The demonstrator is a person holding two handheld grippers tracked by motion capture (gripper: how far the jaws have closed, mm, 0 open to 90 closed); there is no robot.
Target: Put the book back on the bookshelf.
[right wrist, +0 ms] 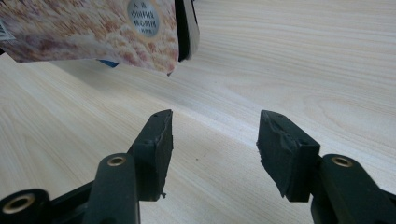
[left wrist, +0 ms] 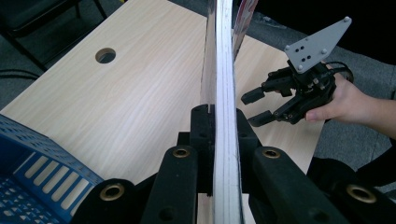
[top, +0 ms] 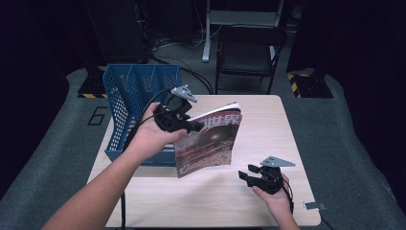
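A magazine with a reddish-brown cover hangs upright above the wooden table, lifted off its top. My left gripper is shut on its upper left edge. In the left gripper view the magazine stands edge-on between the closed jaws of the left gripper. My right gripper rests low near the table's front right, open, with nothing between its jaws, pointing left toward the magazine. In the right gripper view the right gripper has bare wood between its pads, and the magazine's lower corner hangs ahead.
A blue mesh file rack stands on the table's left side, just behind the left hand. A cable hole is in the tabletop's far part. A dark folding chair stands beyond the table.
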